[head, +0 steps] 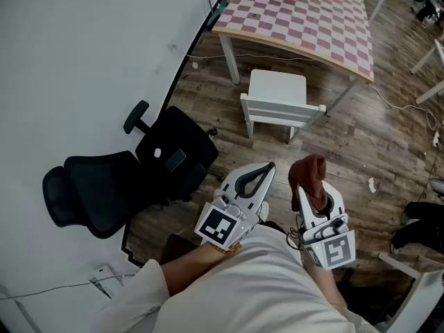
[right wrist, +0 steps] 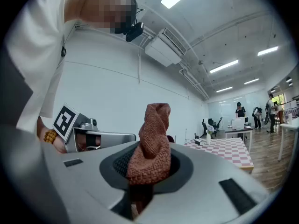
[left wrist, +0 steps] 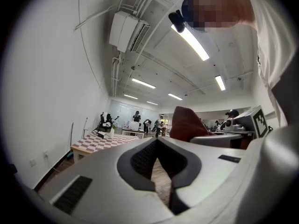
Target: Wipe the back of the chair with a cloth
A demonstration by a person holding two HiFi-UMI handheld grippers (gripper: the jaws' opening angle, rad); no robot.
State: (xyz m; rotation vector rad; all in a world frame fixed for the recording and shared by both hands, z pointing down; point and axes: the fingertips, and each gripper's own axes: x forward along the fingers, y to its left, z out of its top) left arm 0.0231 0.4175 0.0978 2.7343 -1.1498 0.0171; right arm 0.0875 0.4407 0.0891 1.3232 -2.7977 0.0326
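Observation:
A black office chair stands by the white wall at the left of the head view, with its backrest (head: 94, 193) toward me and its seat (head: 177, 151) beyond. Both grippers are held close to my body, pointing up and away, to the right of the chair and apart from it. My right gripper (head: 310, 186) is shut on a rust-red cloth (head: 309, 175), which sticks up twisted from between its jaws (right wrist: 152, 141). My left gripper (head: 258, 175) is shut with nothing in it, its tips meeting (left wrist: 156, 143). The cloth (left wrist: 187, 124) also shows in the left gripper view.
A small white chair (head: 277, 97) stands ahead on the wood floor, before a table with a pink-and-white checked top (head: 305, 19). A white wall (head: 83, 61) runs along the left. Cables lie on the floor by the wall. People stand far off in the room.

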